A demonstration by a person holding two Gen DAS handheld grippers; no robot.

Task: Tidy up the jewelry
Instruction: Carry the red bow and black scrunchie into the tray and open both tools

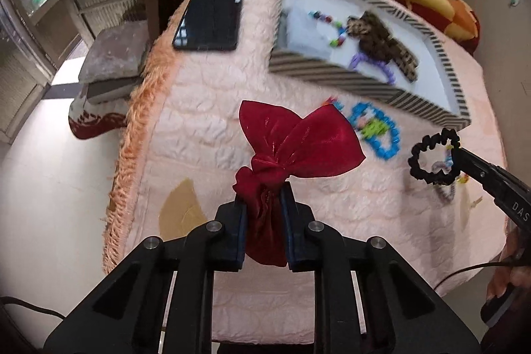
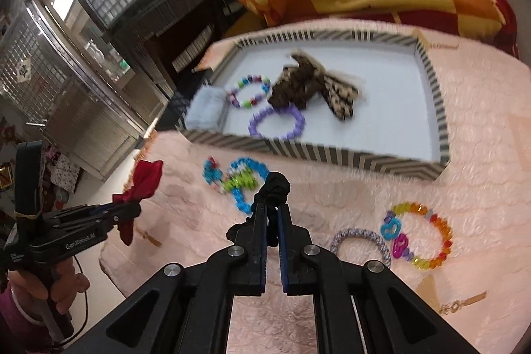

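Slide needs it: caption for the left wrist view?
Left gripper clamps red bow; striped tray beyond.

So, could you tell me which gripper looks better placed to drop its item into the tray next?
Probably the right gripper: its scrunchie points at the tray.

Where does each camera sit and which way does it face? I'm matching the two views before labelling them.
Left wrist: sits behind the left gripper, facing across the pink cloth to the striped tray; its fingers clamp a red bow.
Right wrist: sits behind the right gripper, facing the same tray; it pinches a black scrunchie, and the person's left hand shows.
Shared: tray, blue bracelet, bow, scrunchie, each other's gripper.
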